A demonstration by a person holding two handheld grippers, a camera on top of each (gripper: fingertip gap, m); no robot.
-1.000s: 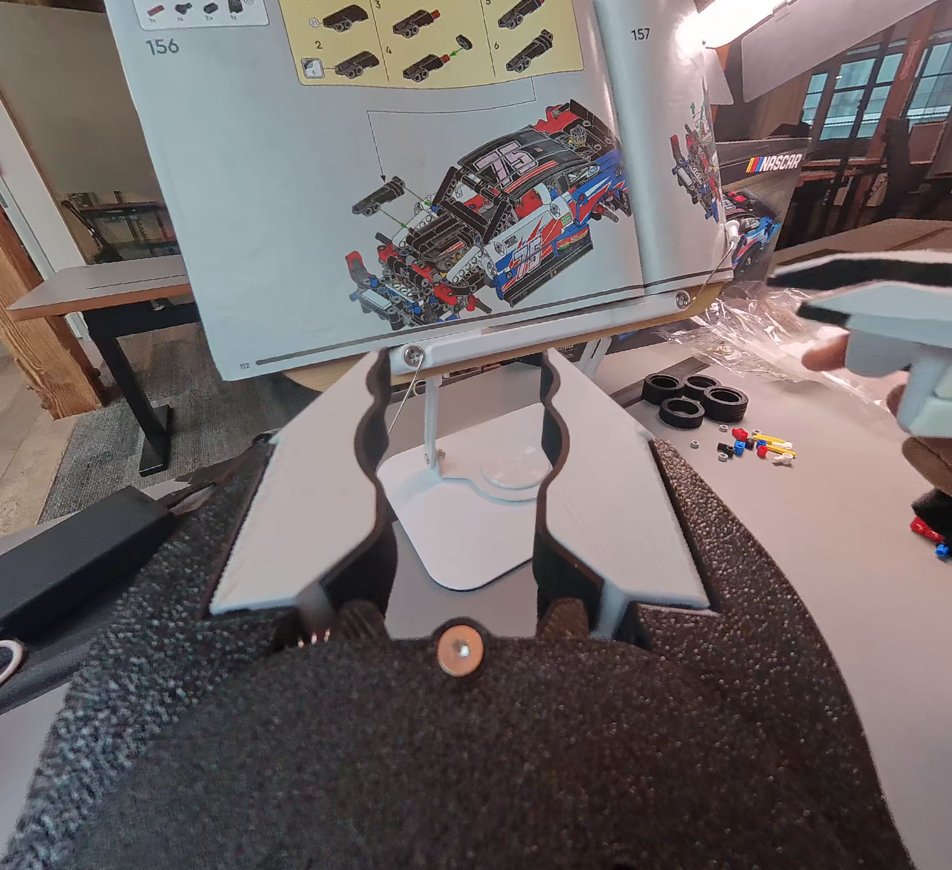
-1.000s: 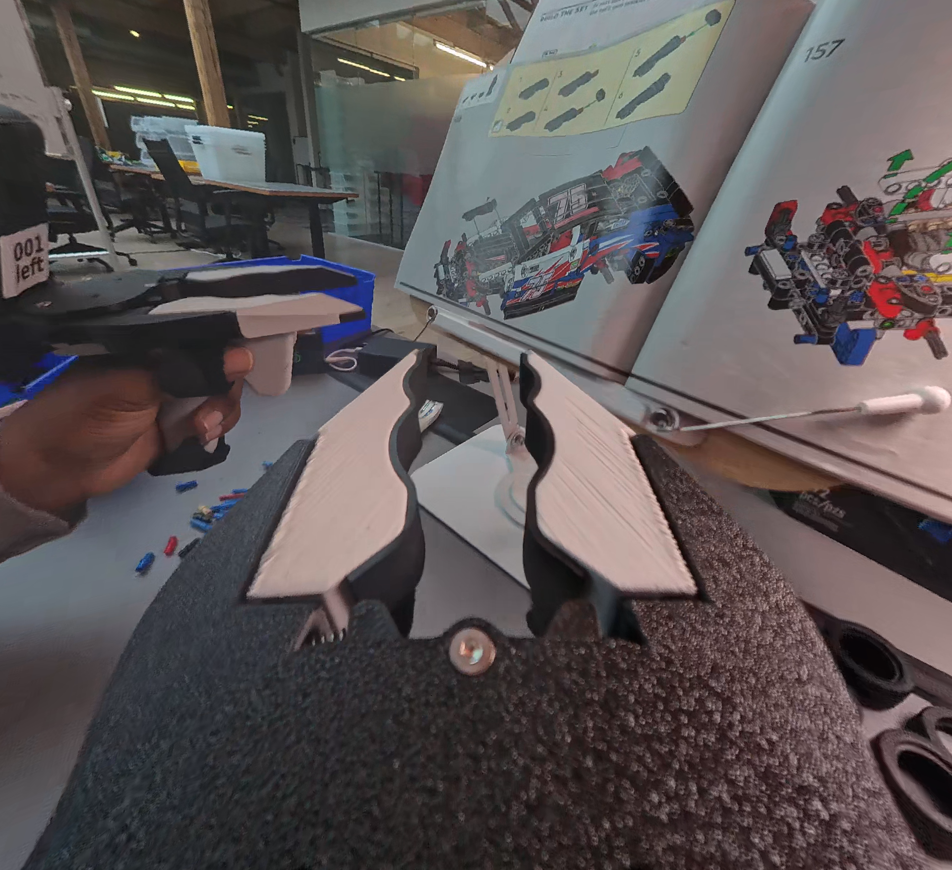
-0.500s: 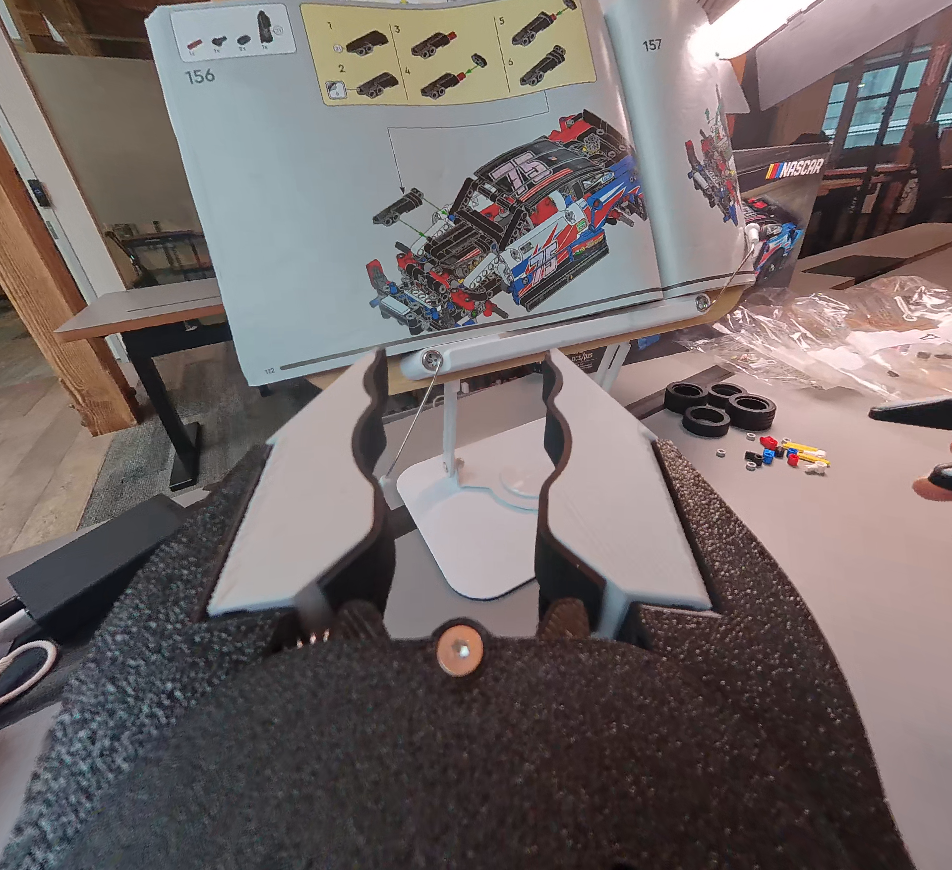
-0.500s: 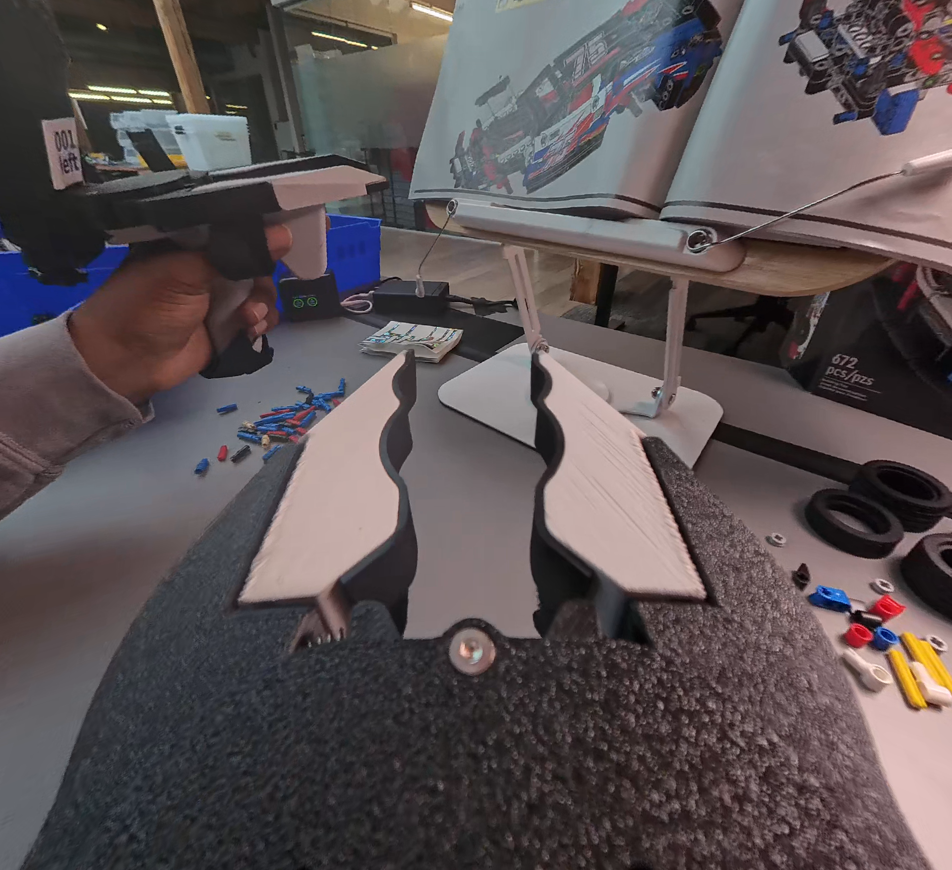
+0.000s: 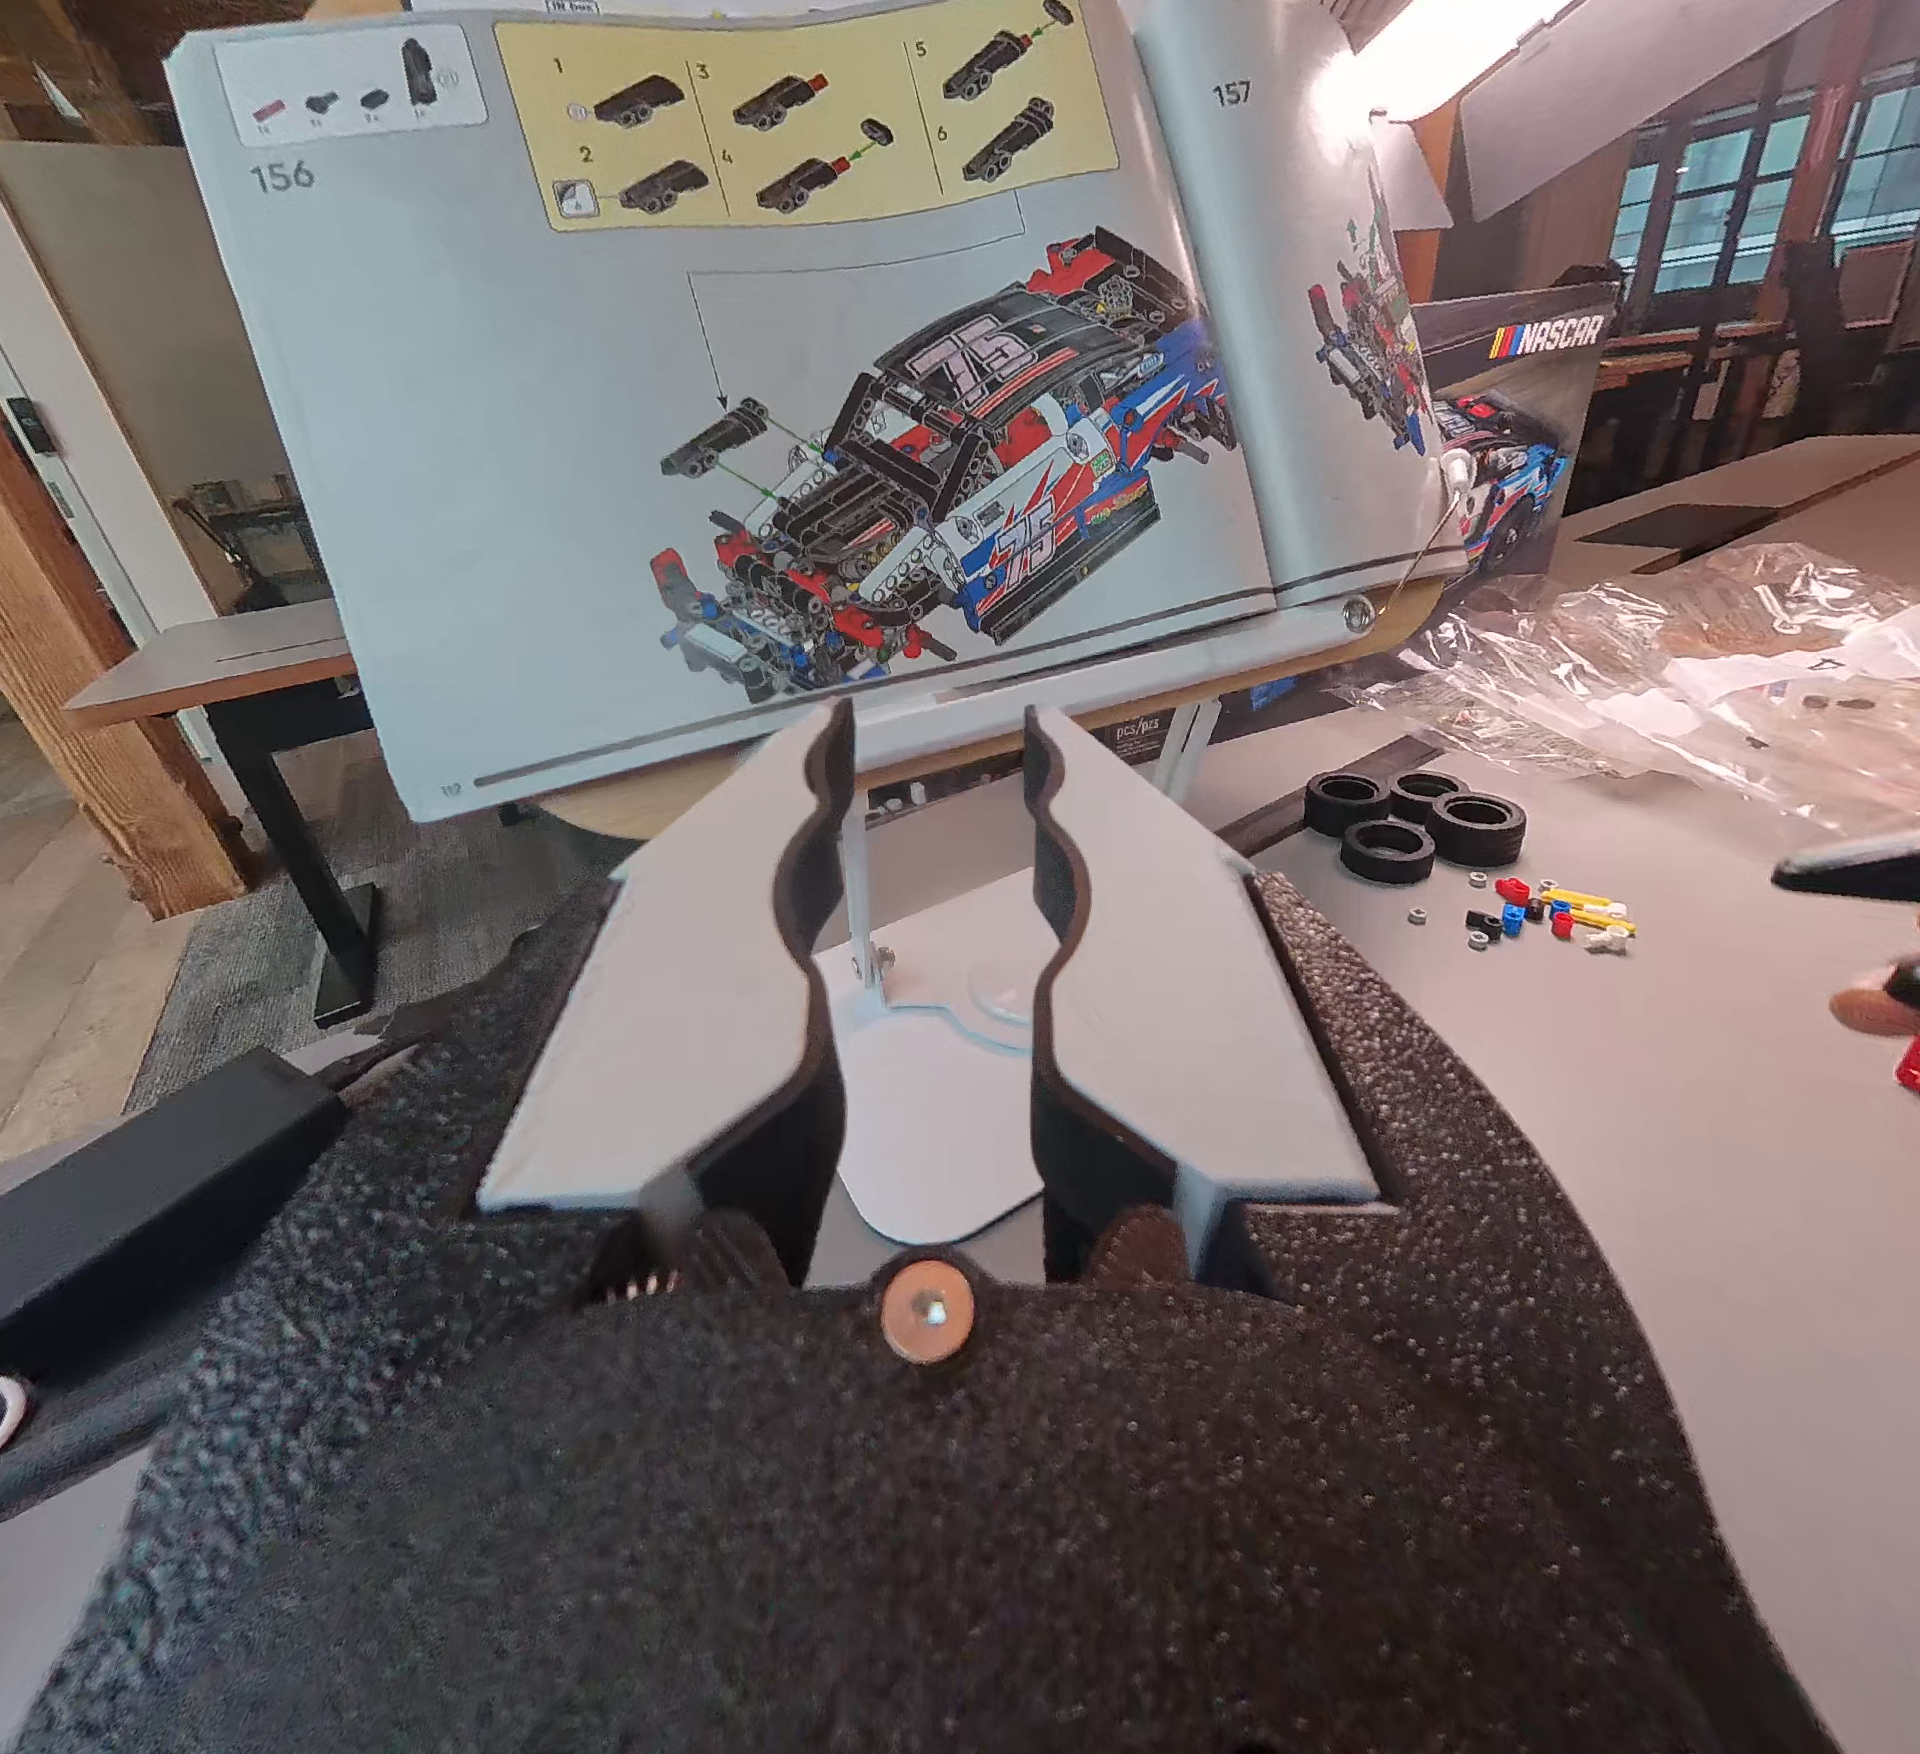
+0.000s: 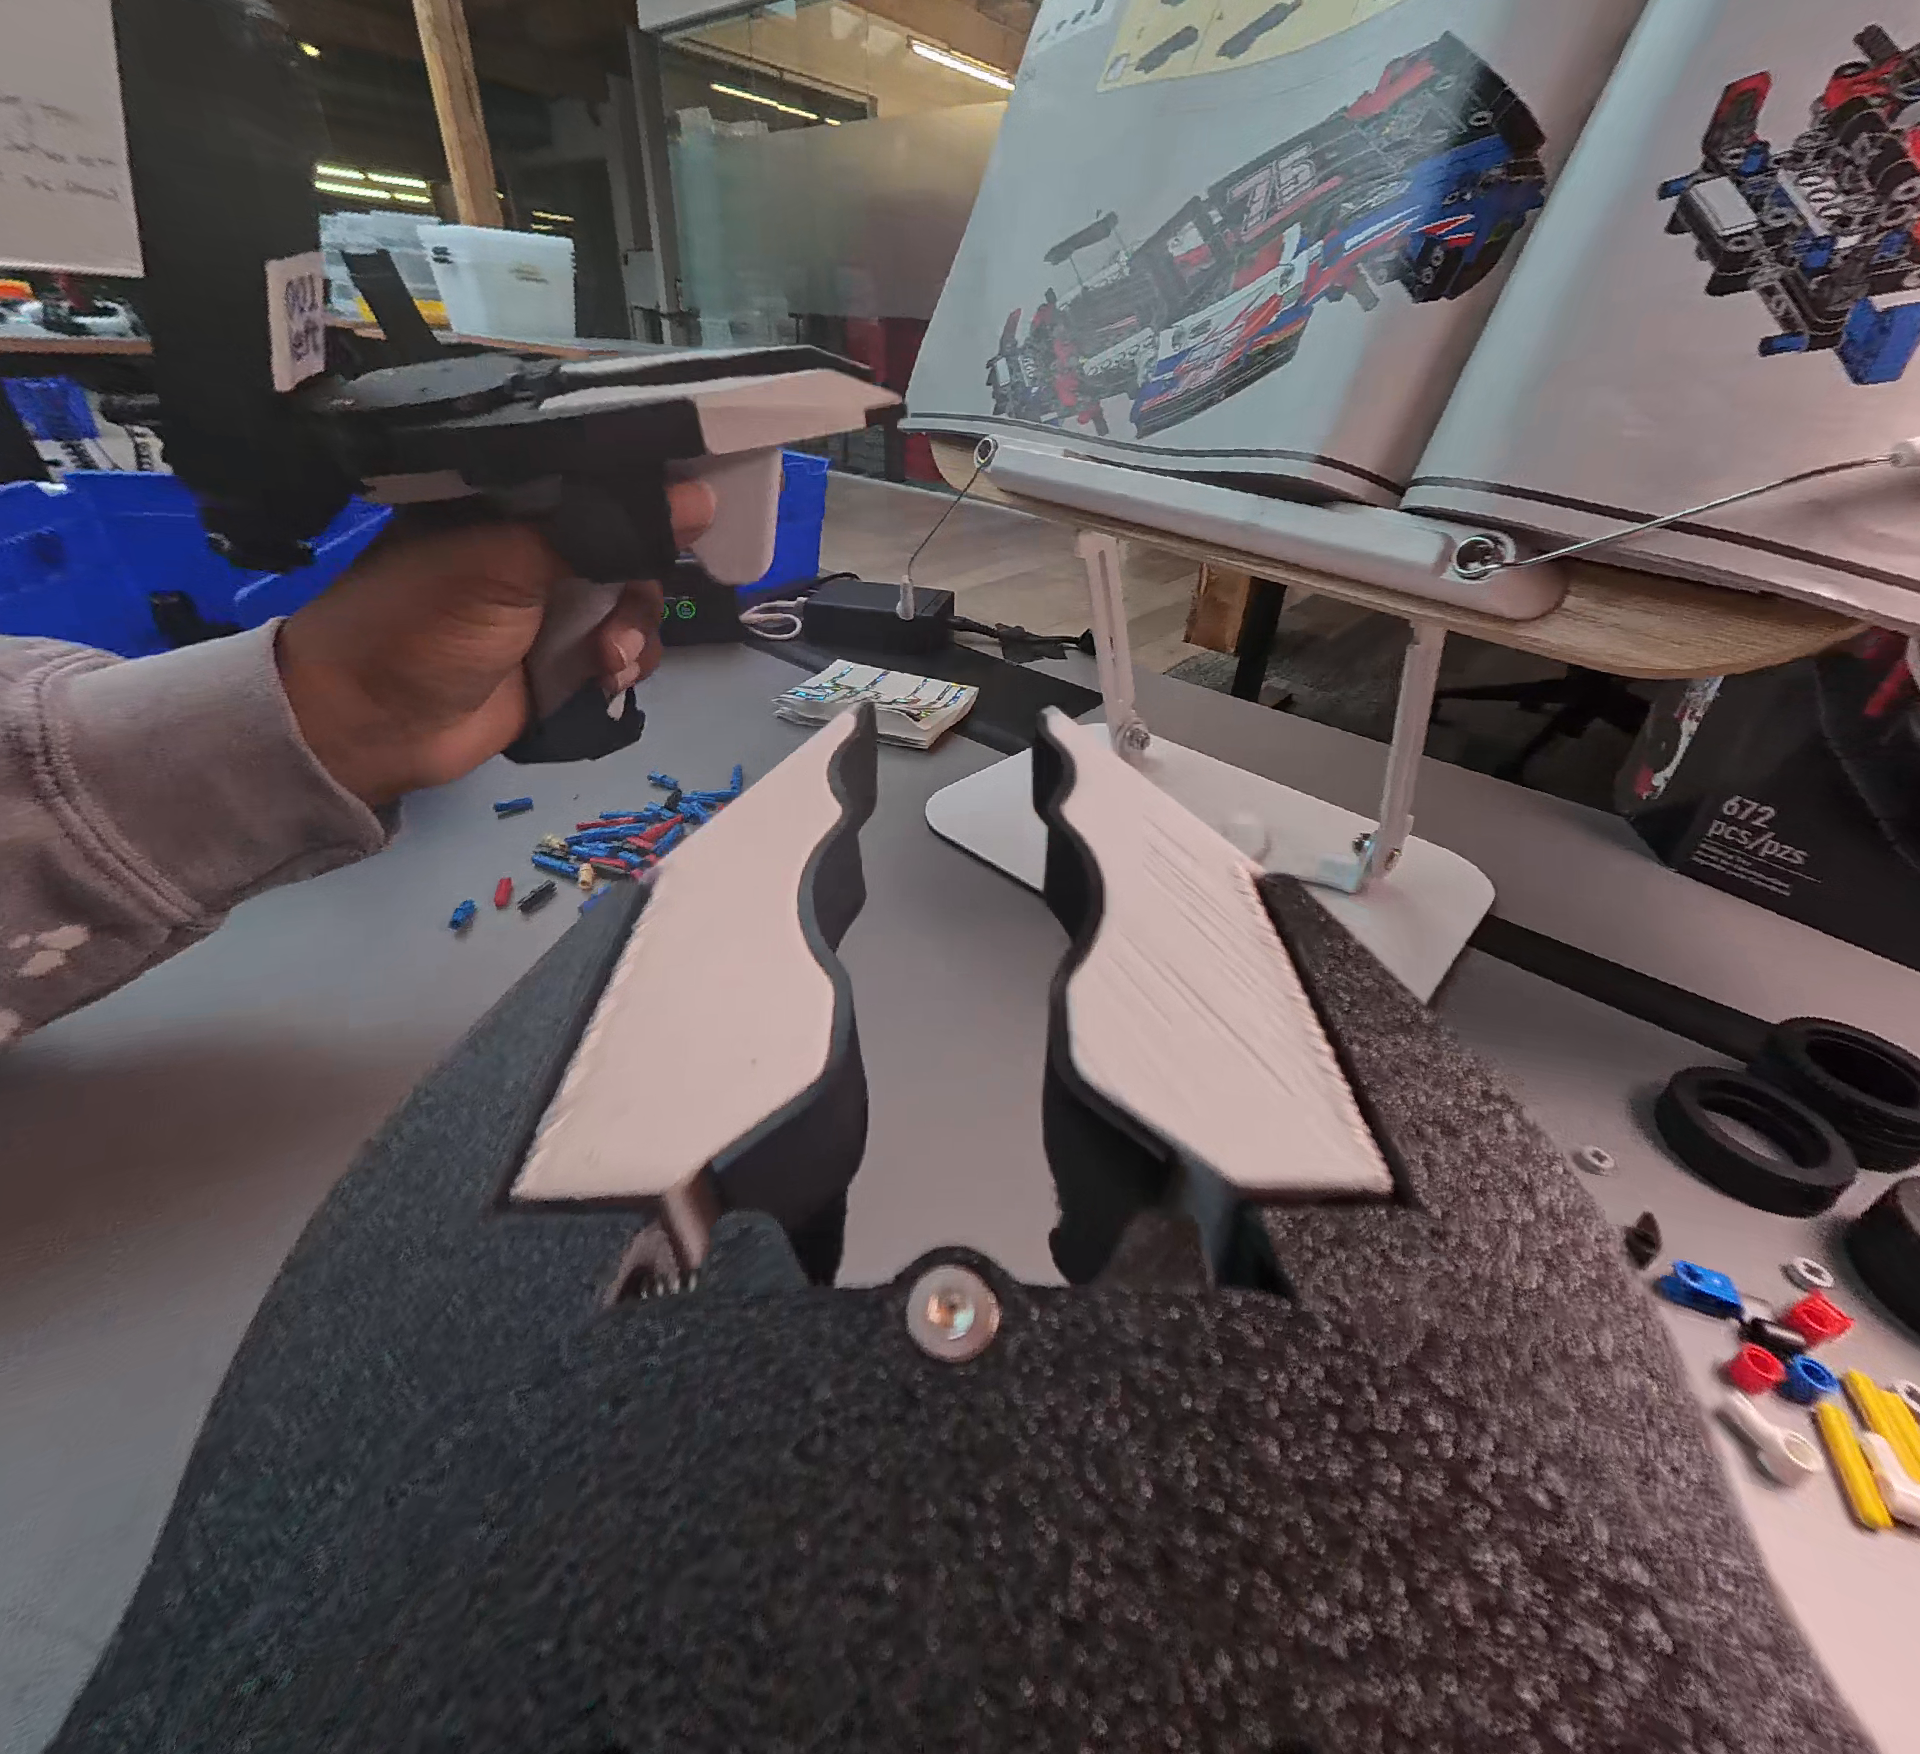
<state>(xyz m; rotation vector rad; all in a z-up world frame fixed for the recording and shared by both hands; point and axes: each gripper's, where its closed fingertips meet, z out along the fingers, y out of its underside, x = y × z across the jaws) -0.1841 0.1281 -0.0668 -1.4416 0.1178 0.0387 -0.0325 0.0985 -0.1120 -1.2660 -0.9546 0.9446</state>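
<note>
Open grey instruction booklet (image 5: 727, 416) propped on white tilted stand (image 5: 935, 1143) at twelve o'clock; left gripper (image 5: 938, 748) spread, empty; black rubber tyres (image 5: 1413, 816) at two.

Right gripper (image 6: 951, 748) spread, empty; blue-red loose pins (image 6: 613, 837) at ten, untouched.

Left tongs (image 5: 938, 748) nearer; right tongs (image 6: 956, 738) lower.

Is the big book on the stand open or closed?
Open. The book leans on its stand with two pages spread side by side, and thin wire arms hold the pages down.
</note>
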